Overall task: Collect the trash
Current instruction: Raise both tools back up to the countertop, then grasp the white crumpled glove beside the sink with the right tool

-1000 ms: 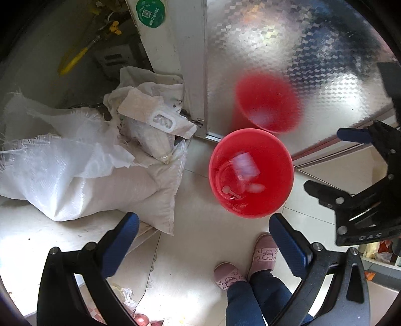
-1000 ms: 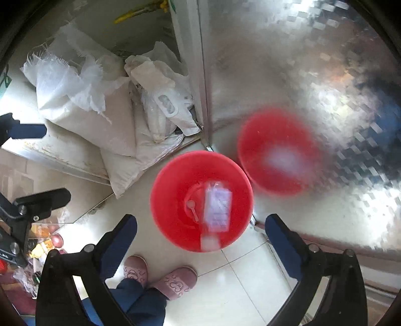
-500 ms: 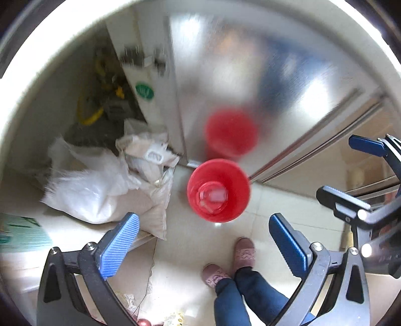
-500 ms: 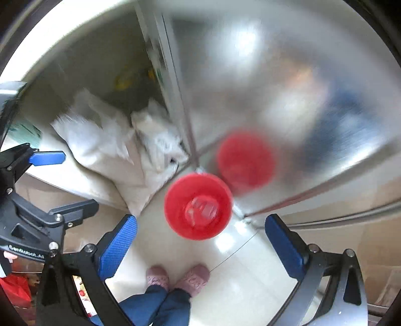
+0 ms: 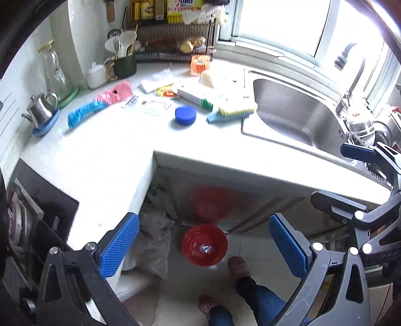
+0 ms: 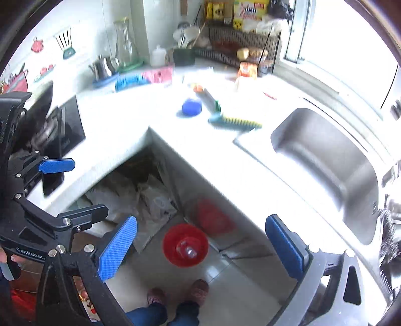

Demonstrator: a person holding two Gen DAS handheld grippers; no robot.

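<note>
Left hand-held gripper (image 5: 204,247) and right hand-held gripper (image 6: 200,247) both wide open and empty, "GenRobot" lettering on the left one, yellow "OMO" box (image 5: 185,10) above the worktop (image 5: 105,150), red bin (image 5: 205,244) on the floor.

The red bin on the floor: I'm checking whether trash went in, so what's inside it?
Inside the red bin something pale and shiny lies at the bottom, probably wrappers. It is too small and glary to identify, and anything beneath it is hidden.

Bare worktop (image 5: 105,155) near; blue lid (image 5: 185,114) and brush (image 5: 231,112) crowd beyond.
</note>
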